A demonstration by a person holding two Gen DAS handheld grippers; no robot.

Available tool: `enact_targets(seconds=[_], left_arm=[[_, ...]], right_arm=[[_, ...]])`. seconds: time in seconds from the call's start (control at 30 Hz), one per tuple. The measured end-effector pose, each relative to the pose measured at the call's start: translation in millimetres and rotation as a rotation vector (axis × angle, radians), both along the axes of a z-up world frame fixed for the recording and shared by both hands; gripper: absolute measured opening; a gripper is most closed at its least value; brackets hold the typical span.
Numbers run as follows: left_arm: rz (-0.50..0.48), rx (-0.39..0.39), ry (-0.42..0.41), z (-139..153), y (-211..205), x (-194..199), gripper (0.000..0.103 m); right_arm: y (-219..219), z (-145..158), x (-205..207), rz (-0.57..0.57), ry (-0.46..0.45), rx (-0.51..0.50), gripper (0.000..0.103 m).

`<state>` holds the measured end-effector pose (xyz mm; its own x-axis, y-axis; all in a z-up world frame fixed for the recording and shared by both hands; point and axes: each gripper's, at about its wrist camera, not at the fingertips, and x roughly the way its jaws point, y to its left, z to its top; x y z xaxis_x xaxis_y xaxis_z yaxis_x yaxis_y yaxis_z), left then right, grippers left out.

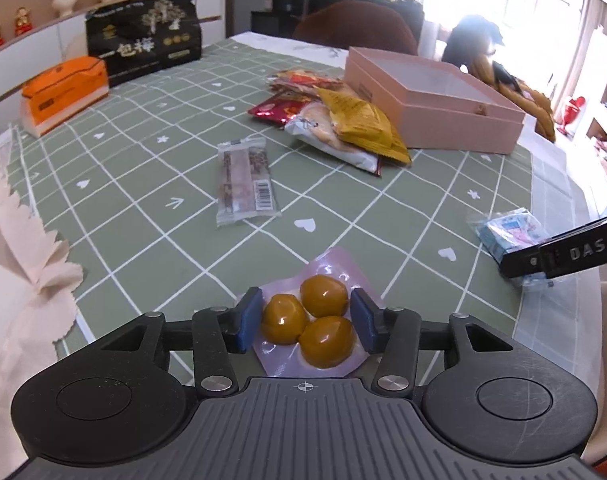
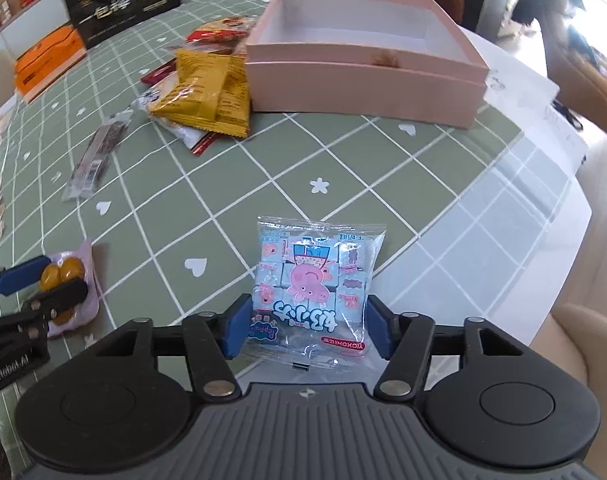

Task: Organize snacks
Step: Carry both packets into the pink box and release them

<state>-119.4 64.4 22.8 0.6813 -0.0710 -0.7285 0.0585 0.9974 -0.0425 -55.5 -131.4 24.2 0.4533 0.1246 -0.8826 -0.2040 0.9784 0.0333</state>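
Observation:
A pale pink vacuum pack of three brown glazed plums lies on the green checked tablecloth. My left gripper has its blue pads pressed against the pack's two sides. In the right wrist view a clear bag of blue cartoon-pig candies sits between the blue pads of my right gripper, which is shut on its lower part. The left gripper and plum pack show at that view's left edge. An open pink box stands empty at the back.
A pile of yellow, red and white snack packets lies left of the pink box. A wrapped bar lies alone mid-table. A black bag and an orange box stand at the back left. A cream cloth hangs at the left edge.

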Motion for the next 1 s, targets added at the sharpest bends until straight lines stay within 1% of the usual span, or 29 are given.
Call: enact_targets(seconds=[0.07,0.23,0.37,0.47,0.53,0.6,0.67,0.7,0.73,0.77,0.83,0.87,0.9,0.93,0.97,1.0], left_arm=[[0.01,0.004,0.0,1,-4,-2,0.053],[-0.02,-0.014,-0.013,9,-22,-4,0.052],[-0.034,-0.064,-0.049,24,-40,11,0.052],[-0.075,-0.12,-0.094,51,-55,40,0.052],[-0.11,-0.153,-0.145,75,-66,70,0.052],[-0.136,-0.166,-0.183,96,-79,107,0.053],[-0.135,-0.184,-0.22,113,-90,146,0.053],[-0.133,-0.205,-0.234,118,-95,167,0.053],[-0.128,-0.226,-0.234,119,-99,189,0.053],[-0.118,-0.23,-0.217,116,-104,207,0.053],[-0.09,-0.223,-0.147,99,-117,246,0.048],[-0.088,-0.244,-0.124,92,-118,257,0.047],[-0.083,-0.287,-0.1,87,-118,265,0.046],[-0.076,-0.333,-0.092,84,-115,266,0.045],[-0.066,-0.366,-0.104,83,-111,263,0.045],[-0.057,-0.372,-0.123,84,-106,257,0.046]], right_arm=[[-5,5,0,0.022,0.002,0.022,0.059],[-24,24,2,0.028,-0.012,0.071,0.059],[-42,39,7,0.021,-0.014,0.108,0.059],[-57,51,13,0.014,-0.016,0.13,0.059],[-68,62,20,0.003,-0.028,0.148,0.059],[-80,73,30,-0.013,-0.055,0.166,0.059],[-91,80,37,-0.033,-0.074,0.177,0.059],[-95,83,42,-0.036,-0.078,0.181,0.059],[-99,85,46,-0.037,-0.085,0.181,0.059],[-103,87,51,-0.041,-0.093,0.175,0.059],[-109,89,59,-0.057,-0.104,0.162,0.059],[-113,90,64,-0.064,-0.109,0.161,0.059],[-117,91,69,-0.072,-0.113,0.161,0.059],[-120,93,74,-0.076,-0.117,0.159,0.059],[-123,94,80,-0.078,-0.124,0.158,0.059],[-124,96,87,-0.078,-0.132,0.158,0.059]])
